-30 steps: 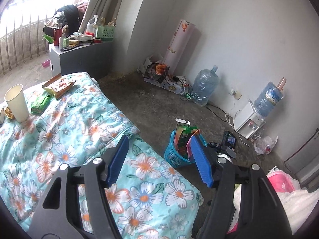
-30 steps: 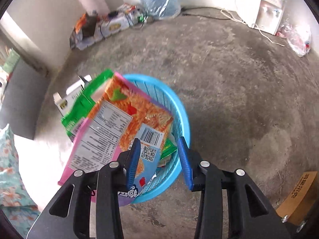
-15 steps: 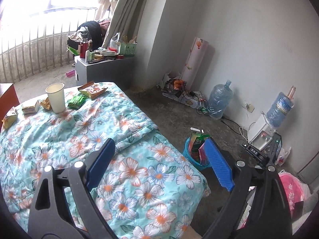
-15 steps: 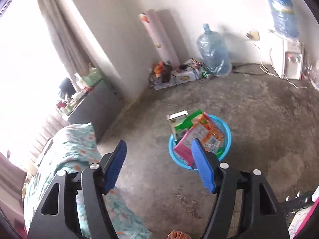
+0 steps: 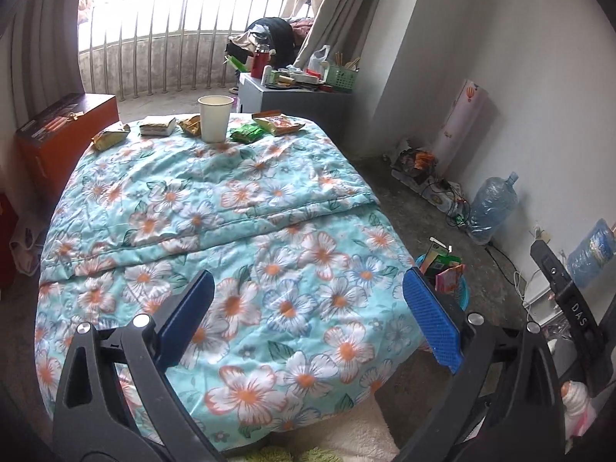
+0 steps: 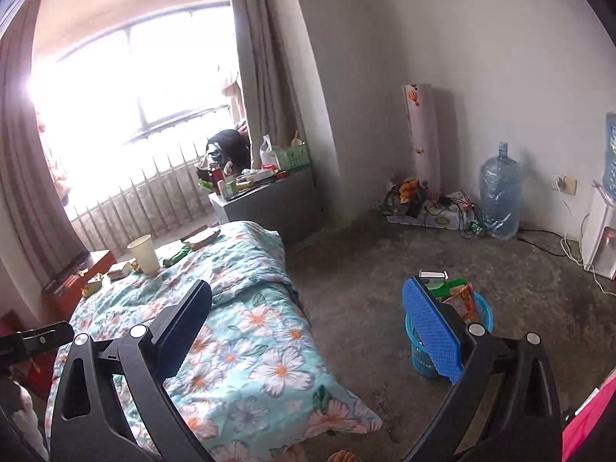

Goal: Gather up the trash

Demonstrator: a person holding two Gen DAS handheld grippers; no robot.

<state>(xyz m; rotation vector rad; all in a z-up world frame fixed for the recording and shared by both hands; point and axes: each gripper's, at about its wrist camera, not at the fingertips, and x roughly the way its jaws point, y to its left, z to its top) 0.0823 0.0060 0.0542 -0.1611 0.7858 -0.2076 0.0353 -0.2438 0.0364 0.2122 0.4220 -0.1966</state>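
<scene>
My left gripper hovers over the floral quilt, its jaws opening with nothing between them. At the bed's far end stand a paper cup, a green wrapper, an orange snack packet, a small box and a yellow wrapper. On the floor beside the bed, the blue basket holds cartons and packets. My right gripper is high above the floor between bed and basket. Its jaws are opening too and hold nothing. The cup also shows in the right wrist view.
A red-brown box stands left of the bed. A cluttered grey cabinet is behind the bed. Along the wall lie cables and boxes, a water bottle and a white dispenser. A person's toes show at the bottom edge.
The right gripper let go of the orange-pink packet into the basket, rose away and spread wide. The left gripper swung toward the bed's far end and its jaws widened.
</scene>
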